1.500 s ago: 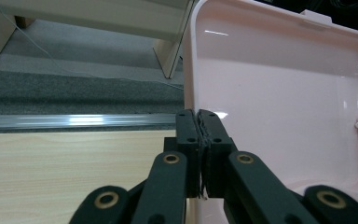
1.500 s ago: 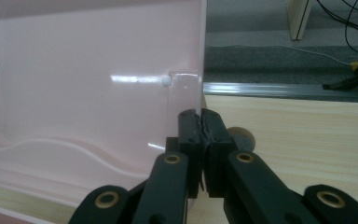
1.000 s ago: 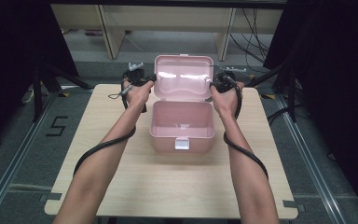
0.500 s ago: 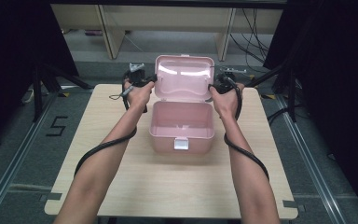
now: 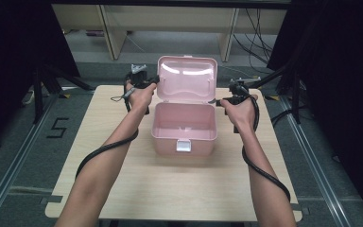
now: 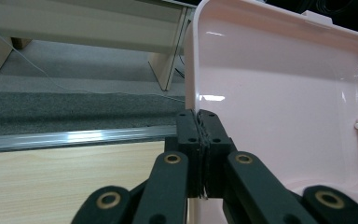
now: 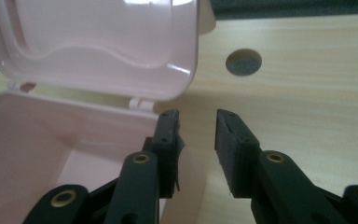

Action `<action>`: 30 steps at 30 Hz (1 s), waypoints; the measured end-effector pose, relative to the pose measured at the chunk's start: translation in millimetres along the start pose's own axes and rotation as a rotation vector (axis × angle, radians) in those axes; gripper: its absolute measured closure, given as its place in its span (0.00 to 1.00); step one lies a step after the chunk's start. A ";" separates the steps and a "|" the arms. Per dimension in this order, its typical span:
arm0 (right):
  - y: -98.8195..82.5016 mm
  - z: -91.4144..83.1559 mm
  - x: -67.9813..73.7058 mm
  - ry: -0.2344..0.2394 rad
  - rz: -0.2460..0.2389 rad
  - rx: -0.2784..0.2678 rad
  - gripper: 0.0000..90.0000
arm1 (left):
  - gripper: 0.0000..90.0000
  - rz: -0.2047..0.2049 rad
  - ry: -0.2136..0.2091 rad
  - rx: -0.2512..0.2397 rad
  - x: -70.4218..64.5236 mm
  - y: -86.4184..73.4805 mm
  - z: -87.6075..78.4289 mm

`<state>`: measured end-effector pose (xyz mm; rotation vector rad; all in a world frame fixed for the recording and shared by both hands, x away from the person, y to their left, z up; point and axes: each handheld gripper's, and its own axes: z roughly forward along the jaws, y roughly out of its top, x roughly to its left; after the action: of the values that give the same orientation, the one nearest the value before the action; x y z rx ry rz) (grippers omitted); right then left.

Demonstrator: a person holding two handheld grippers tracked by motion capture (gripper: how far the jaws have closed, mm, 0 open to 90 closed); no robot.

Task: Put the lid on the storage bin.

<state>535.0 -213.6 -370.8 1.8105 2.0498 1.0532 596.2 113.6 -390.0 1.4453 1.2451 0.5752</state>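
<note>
Pink plastic lid stands upright, its edge pinched in my left gripper; my right gripper, just released, gapes beside the box. One-sided grip could let it flop.

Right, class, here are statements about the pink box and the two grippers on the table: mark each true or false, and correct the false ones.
1. The pink box stands with its lid raised. True.
2. The left gripper is clamped on the lid's edge. True.
3. The right gripper is clamped on the lid. False: its jaws have just been opening, nothing between them.
4. The box holds several toys. False: its inside looks empty.
5. The box sits on a wooden table. True.
</note>
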 end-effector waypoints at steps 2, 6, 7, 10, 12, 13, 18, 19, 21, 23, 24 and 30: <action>-3.5 -3.5 -0.8 0.012 -0.021 -0.017 0.79 | 0.98 0.000 0.000 0.000 -0.3 -0.2 0.4; -9.4 -6.5 -2.2 0.005 -0.022 -0.027 0.79 | 0.98 0.000 0.001 -0.001 0.2 -0.8 0.8; -11.4 -7.5 0.4 0.019 0.006 -0.012 0.79 | 0.98 -0.001 0.001 -0.001 0.3 -0.9 1.0; -16.9 -9.1 2.9 0.027 -0.019 0.006 0.80 | 0.98 -0.002 0.001 -0.002 0.4 -1.2 1.8; -20.3 -10.5 5.1 0.022 -0.010 0.004 0.82 | 0.98 -0.001 0.002 -0.004 0.2 -1.6 2.1; -21.7 -10.8 3.5 0.025 -0.039 -0.014 0.84 | 0.98 -0.001 0.002 -0.006 0.1 -1.8 2.3; -29.9 -18.2 7.3 0.032 -0.011 -0.024 0.91 | 0.98 0.002 0.000 -0.016 0.2 -3.3 2.5; -31.0 -19.0 6.1 0.018 -0.049 -0.035 0.92 | 0.98 0.004 -0.001 -0.019 -0.1 -3.6 2.3; -35.6 -20.1 9.4 0.020 -0.075 -0.037 0.95 | 0.98 0.004 -0.004 -0.027 -0.8 -4.3 2.3; -40.8 -22.4 13.4 0.022 -0.073 -0.024 0.98 | 0.98 0.005 -0.005 -0.031 -1.1 -4.6 2.2; -43.5 -24.0 14.0 0.025 -0.080 -0.029 1.00 | 0.98 0.007 -0.005 -0.031 -1.1 -4.7 2.1; -61.1 -38.7 26.0 0.074 -0.052 -0.042 1.00 | 0.98 0.003 -0.004 -0.030 -0.8 -4.9 2.9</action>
<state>459.0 -203.1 -373.5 1.7128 2.0879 1.1568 596.6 111.0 -395.2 1.4233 1.2268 0.5907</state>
